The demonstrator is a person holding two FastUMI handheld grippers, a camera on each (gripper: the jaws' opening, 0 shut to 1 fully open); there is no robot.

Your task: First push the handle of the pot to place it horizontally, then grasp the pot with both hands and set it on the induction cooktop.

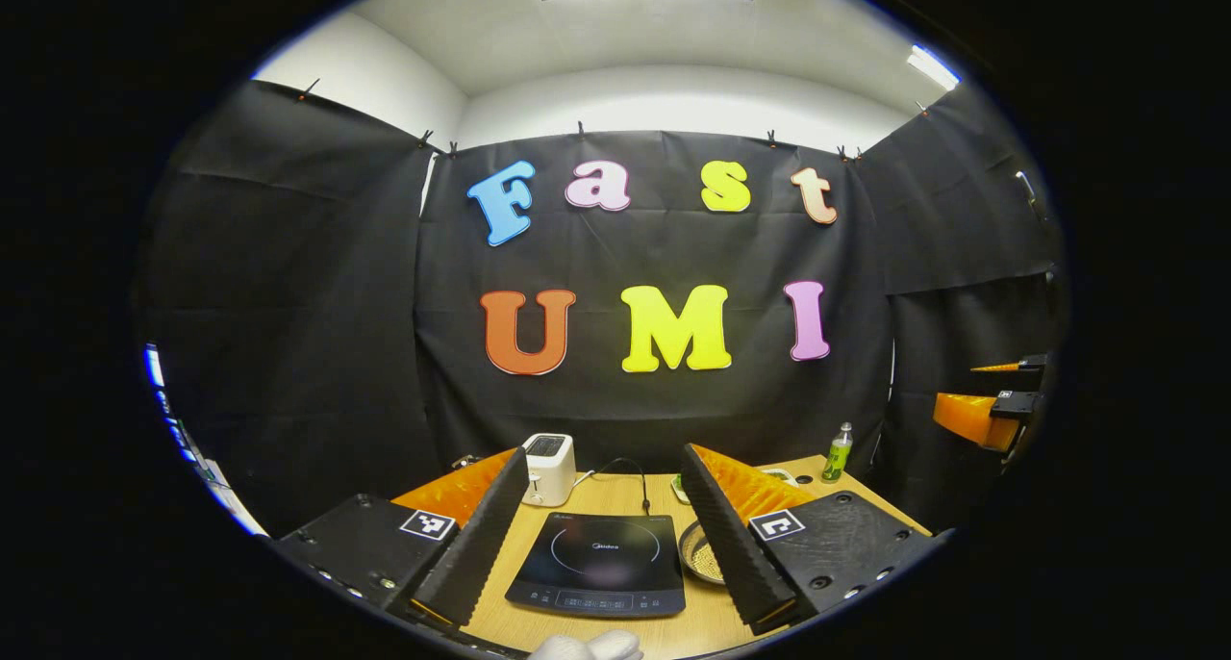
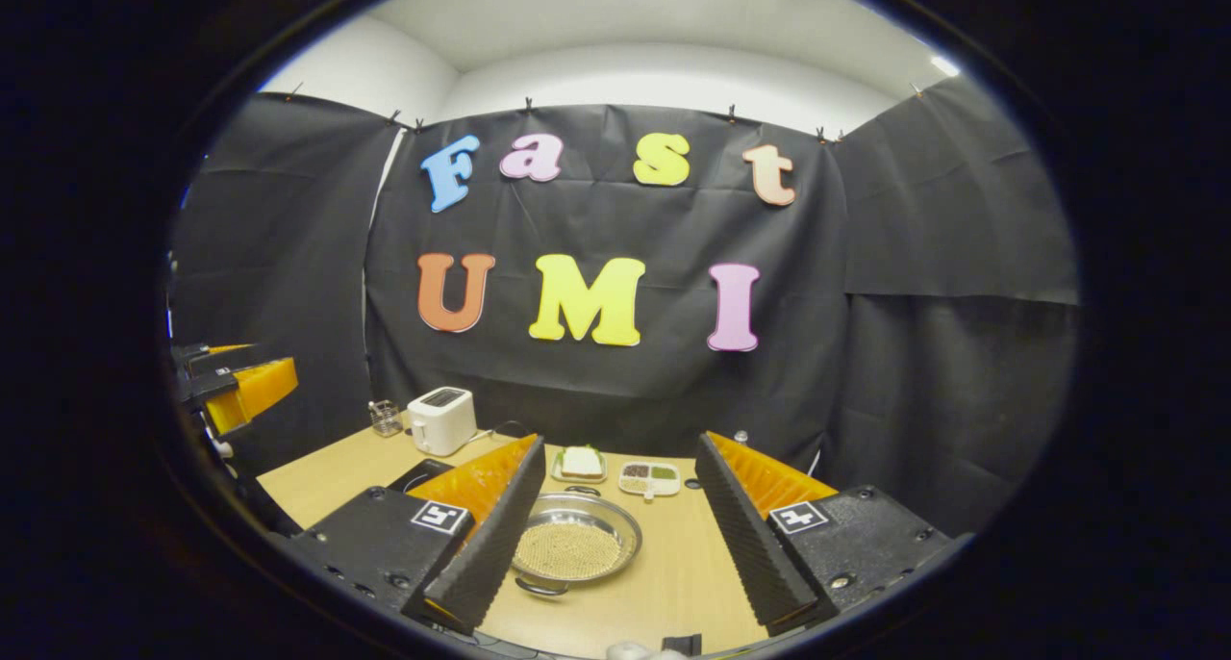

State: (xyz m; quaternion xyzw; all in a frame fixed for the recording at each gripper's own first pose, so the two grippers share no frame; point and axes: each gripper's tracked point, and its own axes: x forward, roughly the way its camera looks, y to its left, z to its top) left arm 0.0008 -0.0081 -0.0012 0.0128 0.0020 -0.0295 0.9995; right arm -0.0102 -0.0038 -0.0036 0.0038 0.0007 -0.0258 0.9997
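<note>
Left hand-held gripper [image 1: 606, 554]: fingers spreading wide, gripping nothing, hovering over induction cooktop [image 1: 599, 564] on bench [image 1: 615, 498]. Right hand-held gripper [image 2: 615, 545]: fingers likewise gaping, empty, framing pot [image 2: 575, 547]. Pot sitting on bench just right of cooktop, shallow metal, mesh-like floor, small loop handles at near and far rim. Judgement: rigid, light, polished rim probably slipping; pinching rim or loops at opposite sides looking safest. Toaster [image 1: 547, 469] and bottle [image 1: 838, 452] standing behind.

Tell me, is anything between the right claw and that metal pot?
Nothing: in the right gripper view, bare table separates the open right claw from the pot.
</note>
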